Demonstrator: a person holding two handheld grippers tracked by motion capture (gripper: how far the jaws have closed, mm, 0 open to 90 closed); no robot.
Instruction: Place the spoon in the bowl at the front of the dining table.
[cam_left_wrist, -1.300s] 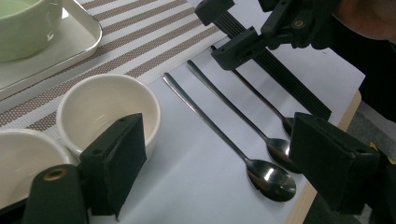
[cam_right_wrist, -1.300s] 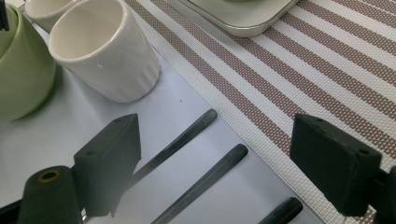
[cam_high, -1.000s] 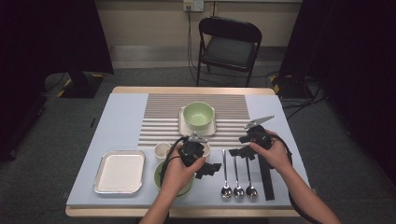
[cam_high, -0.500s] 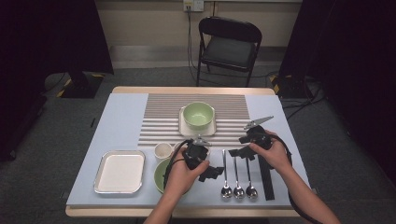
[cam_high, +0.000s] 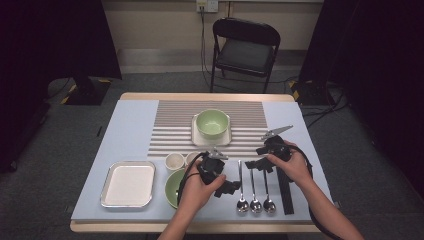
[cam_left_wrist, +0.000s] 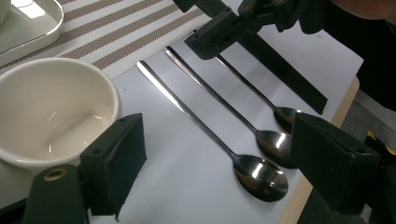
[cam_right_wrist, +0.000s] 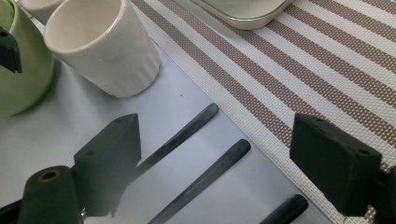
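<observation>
Three steel spoons (cam_high: 255, 204) lie side by side near the table's front edge, bowls toward me. My left gripper (cam_high: 229, 188) hovers open just left of them. In the left gripper view (cam_left_wrist: 224, 149) the nearest spoon (cam_left_wrist: 259, 177) lies between the jaws, untouched. My right gripper (cam_high: 256, 164) stands open over the handle ends. In the right gripper view (cam_right_wrist: 219, 149) two dark handle tips (cam_right_wrist: 189, 130) sit between the jaws, with a third at the bottom edge.
A green bowl (cam_high: 212, 121) rests on a white square plate (cam_high: 197, 136) on the striped mat. Two cream cups (cam_high: 174, 161) and a second green bowl (cam_high: 172, 189) sit left of my left hand. A white tray (cam_high: 128, 183) lies front left, a black strip (cam_high: 285, 190) right of the spoons.
My left gripper has shifted right and toward the front edge, from over the green bowl to beside the spoons. The right gripper has hardly moved.
</observation>
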